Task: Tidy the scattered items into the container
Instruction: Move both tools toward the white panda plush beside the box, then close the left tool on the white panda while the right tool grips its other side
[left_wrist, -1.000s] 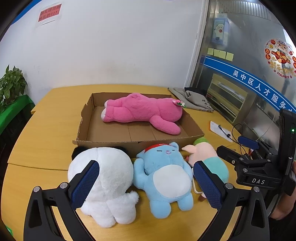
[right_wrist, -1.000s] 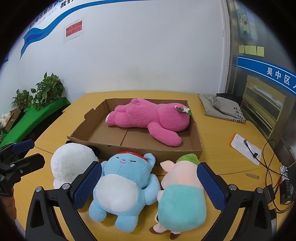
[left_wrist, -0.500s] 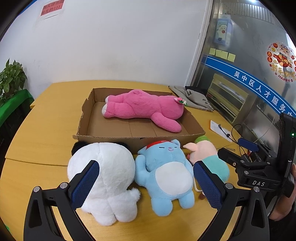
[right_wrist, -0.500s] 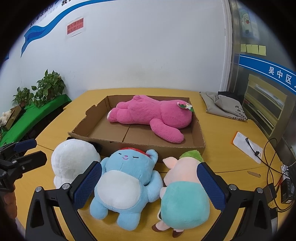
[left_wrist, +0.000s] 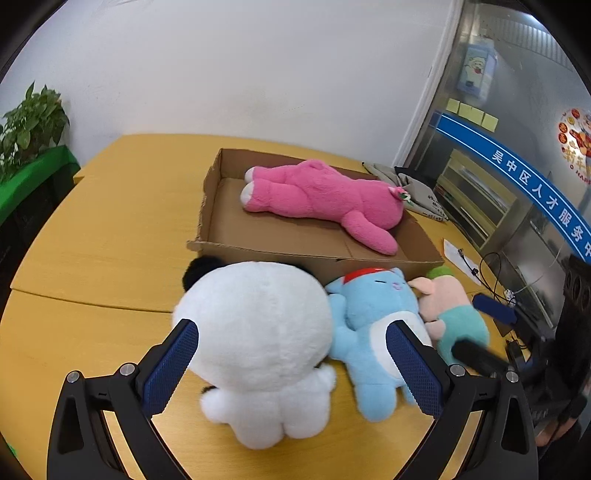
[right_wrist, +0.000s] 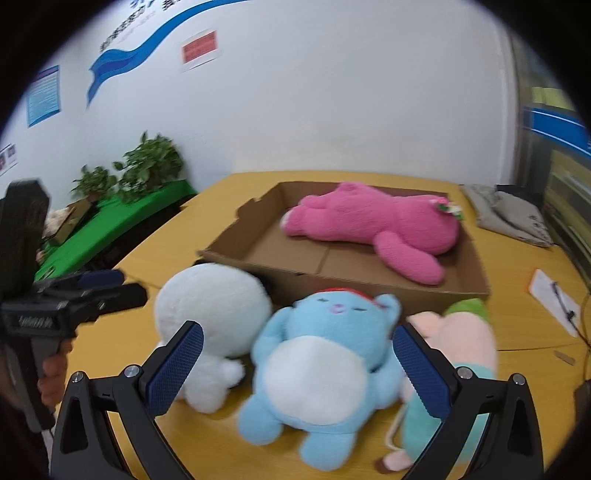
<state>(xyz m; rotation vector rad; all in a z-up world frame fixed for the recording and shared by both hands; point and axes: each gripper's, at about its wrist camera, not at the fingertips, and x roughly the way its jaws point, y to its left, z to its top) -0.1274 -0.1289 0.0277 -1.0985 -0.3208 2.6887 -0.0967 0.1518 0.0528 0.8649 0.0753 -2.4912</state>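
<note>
Three plush toys are waiting in a row on the tabletop (left_wrist: 110, 236), pressed against the near wall of the cardboard box (left_wrist: 317, 254); a fourth, the pink plush bear (left_wrist: 325, 199), is already lying inside, its long axis running along the far wall.

White plush panda (left_wrist: 258, 332): largest of the row, at its left end, lying head toward the box. It is sitting directly ahead of the left tool (left_wrist: 291, 369), between the wide-spread jaws, neither pad clearly pressing it. Left hand looks the nearer for this one.

Blue plush cat (right_wrist: 325, 369): middle of the row, on its back, head toward the box. The right tool (right_wrist: 295, 373) is hanging over it, jaws spread, gripping nothing.

Pink-and-teal plush pig (right_wrist: 461, 354): smallest, at the right end, partly behind the right tool's right pad.

Judgement: box lies straight beyond both targets, so each carry is forward and over the near wall.
</note>
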